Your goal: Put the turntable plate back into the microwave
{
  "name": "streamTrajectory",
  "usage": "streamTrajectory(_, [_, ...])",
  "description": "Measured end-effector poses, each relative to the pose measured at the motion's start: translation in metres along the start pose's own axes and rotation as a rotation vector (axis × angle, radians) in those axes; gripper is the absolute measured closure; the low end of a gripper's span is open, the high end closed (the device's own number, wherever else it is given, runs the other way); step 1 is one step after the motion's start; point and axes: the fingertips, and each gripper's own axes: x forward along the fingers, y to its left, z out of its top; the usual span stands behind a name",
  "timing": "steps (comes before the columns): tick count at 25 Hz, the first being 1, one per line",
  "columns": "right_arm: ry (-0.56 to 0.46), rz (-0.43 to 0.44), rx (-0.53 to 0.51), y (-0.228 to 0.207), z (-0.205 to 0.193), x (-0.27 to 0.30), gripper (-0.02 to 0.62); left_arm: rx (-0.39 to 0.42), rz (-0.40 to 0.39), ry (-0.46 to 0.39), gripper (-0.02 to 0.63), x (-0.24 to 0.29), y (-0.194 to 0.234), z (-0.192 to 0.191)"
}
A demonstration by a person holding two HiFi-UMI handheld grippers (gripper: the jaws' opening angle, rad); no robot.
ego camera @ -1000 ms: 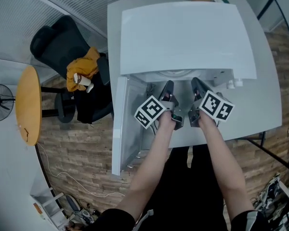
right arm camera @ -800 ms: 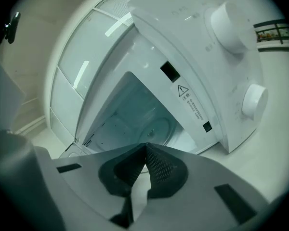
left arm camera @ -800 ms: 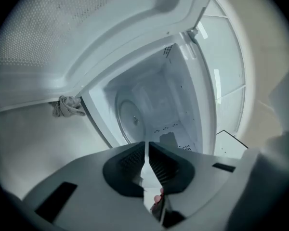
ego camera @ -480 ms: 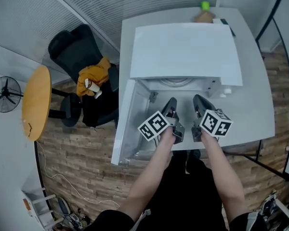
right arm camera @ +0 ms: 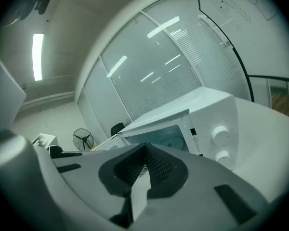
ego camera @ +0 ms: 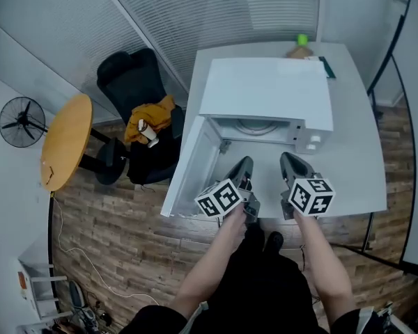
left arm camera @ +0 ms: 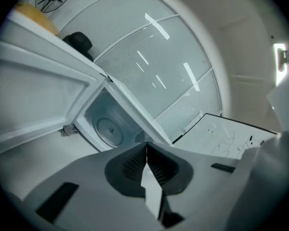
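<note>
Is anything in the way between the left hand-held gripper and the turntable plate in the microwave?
Nothing visible. The door hangs open to one side, and the turntable plate lies in the microwave cavity, in plain line with the left hand-held gripper, which is shut and empty.

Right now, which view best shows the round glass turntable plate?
Left gripper view: the round glass turntable plate shows as a nearly whole disc. Head view catches only its front arc; right gripper view, a faint sliver.

Turntable plate (ego camera: 258,126) inside open microwave (ego camera: 268,89) (flat).
</note>
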Motion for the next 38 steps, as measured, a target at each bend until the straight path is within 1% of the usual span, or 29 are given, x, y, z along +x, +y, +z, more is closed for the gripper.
streamTrajectory(4, [-0.027,0.037,-0.106,0.026,0.019,-0.026,0.589,0.139,-0.023,-0.023,0.606,-0.024,-0.036,0.011])
streamTrajectory(7, [-0.049,0.066,-0.173,0.043,0.031,-0.045,0.589,0.209,-0.046,-0.047,0.606,-0.044,-0.060,0.018])
streamTrajectory(10, [-0.060,0.086,-0.238,0.057,0.036,-0.063,0.589,0.285,-0.051,-0.070,0.606,-0.064,-0.080,0.022])
streamTrajectory(14, [-0.068,0.067,-0.366,0.069,0.037,-0.084,0.588,0.364,-0.047,-0.096,0.606,-0.087,-0.098,0.022])
streamTrajectory(16, [-0.074,0.070,-0.385,0.074,0.037,-0.093,0.588,0.370,-0.043,-0.104,0.606,-0.097,-0.102,0.020])
streamTrajectory(21, [-0.100,0.085,-0.389,0.081,0.039,-0.104,0.588,0.356,-0.042,-0.107,0.606,-0.106,-0.100,0.014])
streamTrajectory(26, [-0.102,0.101,-0.387,0.086,0.035,-0.107,0.588,0.391,-0.032,-0.092,0.606,-0.110,-0.100,0.007])
streamTrajectory(31, [-0.097,0.116,-0.394,0.092,0.032,-0.106,0.586,0.391,-0.031,-0.092,0.606,-0.108,-0.096,0.008])
streamTrajectory(38, [-0.093,0.105,-0.398,0.089,0.032,-0.098,0.586,0.398,-0.038,-0.087,0.606,-0.100,-0.097,0.012])
